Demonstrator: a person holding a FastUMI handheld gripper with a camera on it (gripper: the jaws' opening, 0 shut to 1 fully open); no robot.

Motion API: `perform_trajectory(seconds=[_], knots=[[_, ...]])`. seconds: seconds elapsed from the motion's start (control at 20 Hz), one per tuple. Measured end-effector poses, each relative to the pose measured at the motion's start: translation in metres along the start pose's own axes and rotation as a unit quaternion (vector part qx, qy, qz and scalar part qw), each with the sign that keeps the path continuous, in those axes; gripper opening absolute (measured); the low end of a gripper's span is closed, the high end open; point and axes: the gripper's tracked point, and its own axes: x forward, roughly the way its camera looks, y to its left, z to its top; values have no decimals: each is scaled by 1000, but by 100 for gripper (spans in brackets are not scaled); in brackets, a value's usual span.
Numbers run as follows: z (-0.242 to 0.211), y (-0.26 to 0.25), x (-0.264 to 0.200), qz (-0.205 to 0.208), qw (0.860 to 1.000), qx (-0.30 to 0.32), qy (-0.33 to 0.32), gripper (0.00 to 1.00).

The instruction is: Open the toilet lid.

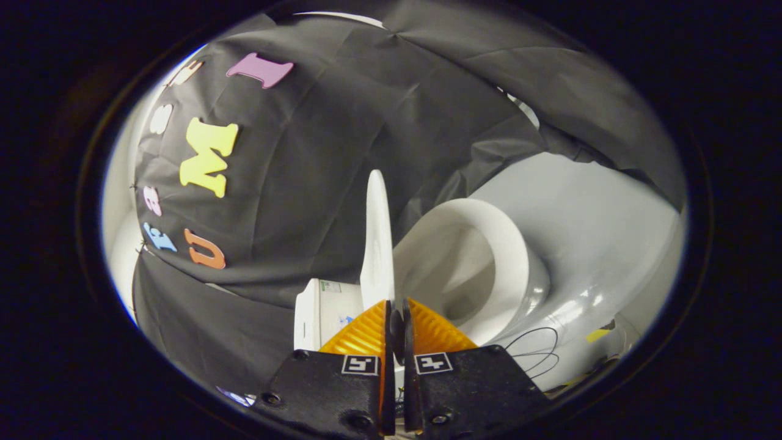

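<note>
The white toilet lid [377, 244] shows edge-on as a thin blade, lifted well away from the bowl. Its near edge runs in between my fingertips. My gripper [396, 313] is shut on that edge, with both fingers [365, 336] pressed against the lid's two faces. To one side of the lid the open white seat ring and bowl [516, 256] lie just beyond my fingers. On the lid's other side is the white tank [321, 315], close behind the lid. The lid's hinge is hidden behind my fingers.
Black booth cloth [317, 183] hangs behind the tank and lid. Pale floor [605, 214] spreads past the bowl. Thin black cable loops [537, 349] and a bit of yellow tape [595, 335] lie by the toilet's base.
</note>
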Motion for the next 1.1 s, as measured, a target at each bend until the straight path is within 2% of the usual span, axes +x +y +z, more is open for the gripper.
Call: perform_trajectory(seconds=[0.35, 0.7, 1.1], knots=[[-15, 39, -8, -13, 999, -46, -12, 9], [-26, 85, -9, -33, 992, -118, -16, 10], [-45, 124, -9, -26, 989, -146, -14, 11]])
